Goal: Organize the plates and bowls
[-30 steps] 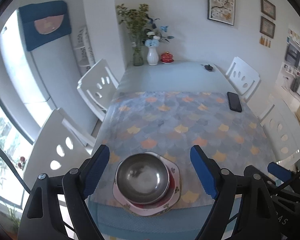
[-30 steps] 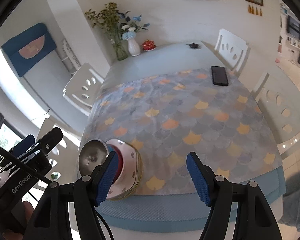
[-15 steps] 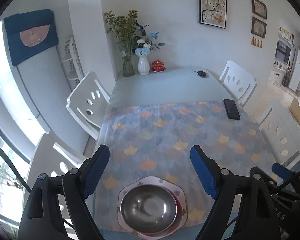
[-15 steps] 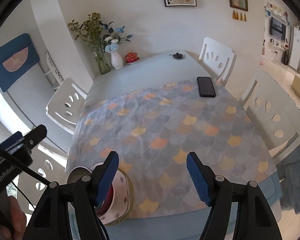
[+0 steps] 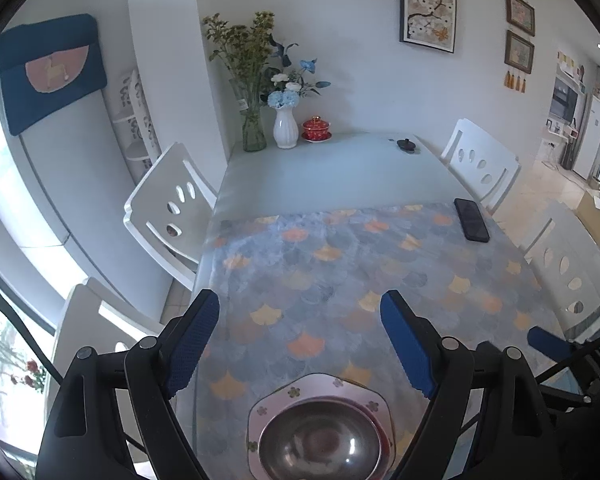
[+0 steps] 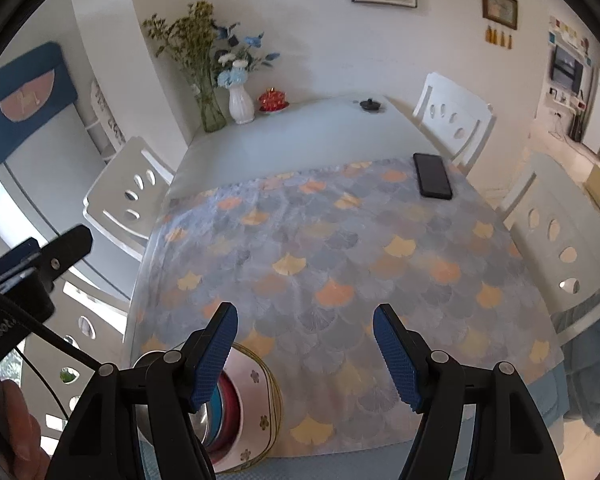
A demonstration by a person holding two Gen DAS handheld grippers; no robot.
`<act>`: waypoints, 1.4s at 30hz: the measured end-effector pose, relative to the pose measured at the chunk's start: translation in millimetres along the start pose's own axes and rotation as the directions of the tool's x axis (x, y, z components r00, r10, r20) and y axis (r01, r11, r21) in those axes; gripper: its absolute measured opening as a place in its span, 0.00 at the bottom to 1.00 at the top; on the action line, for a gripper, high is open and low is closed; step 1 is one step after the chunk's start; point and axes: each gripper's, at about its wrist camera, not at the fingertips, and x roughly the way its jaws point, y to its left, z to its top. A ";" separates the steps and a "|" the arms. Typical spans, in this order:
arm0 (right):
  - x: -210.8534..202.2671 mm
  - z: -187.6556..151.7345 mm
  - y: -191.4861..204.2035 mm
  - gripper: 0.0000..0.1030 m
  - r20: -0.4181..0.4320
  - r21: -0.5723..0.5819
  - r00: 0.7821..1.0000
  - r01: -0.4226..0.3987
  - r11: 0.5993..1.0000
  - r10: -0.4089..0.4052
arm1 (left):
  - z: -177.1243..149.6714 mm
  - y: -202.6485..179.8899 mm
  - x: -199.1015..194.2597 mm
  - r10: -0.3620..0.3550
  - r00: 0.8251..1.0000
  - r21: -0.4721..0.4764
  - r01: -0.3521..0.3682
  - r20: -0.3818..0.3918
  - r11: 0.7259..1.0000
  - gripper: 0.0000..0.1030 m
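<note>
Left gripper (image 5: 300, 336): jaws spread wide, nothing between the blue pads, which hang above the patterned cloth.
Right gripper (image 6: 305, 348): jaws equally wide apart and empty; its left finger overlaps the dish stack in view, but I cannot tell whether it touches.
Steel bowl (image 5: 319, 446): sits upright in the stack at the near edge of the table, below and between the left gripper's fingers, not gripped.
Flowered plate (image 5: 296, 390): white, angular rim with small blossoms, lies under the bowl; in the right wrist view a red and a blue rim show between plate and bowl.
Cloth (image 6: 340, 260): grey-blue with orange and yellow fan leaves, covers the near half of the table.
Table (image 5: 340, 168): pale top, far half bare.
Phone (image 6: 433, 181): dark, flat on the cloth's far right corner, well apart from the stack.
Far end: glass vase (image 5: 254, 128) of green stems, white vase (image 5: 285, 128) of blue flowers, red lidded cup (image 5: 316, 129), small black lid (image 5: 406, 144).
Chairs (image 5: 172, 208): white, along both sides.
</note>
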 end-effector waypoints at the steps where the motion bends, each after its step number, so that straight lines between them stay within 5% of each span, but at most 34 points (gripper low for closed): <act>1: 3.7 1.6 1.6 0.66 -0.011 0.000 1.000 -0.005 1.000 0.005 | 0.5 1.3 2.5 -0.005 1.000 -0.004 0.005 -0.004 1.000 0.79; 42: 16.5 -16.0 52.0 0.66 -0.040 -0.217 0.995 0.077 0.973 -0.088 | -25.8 23.9 12.9 0.093 0.993 -0.045 -0.097 -0.075 0.994 0.79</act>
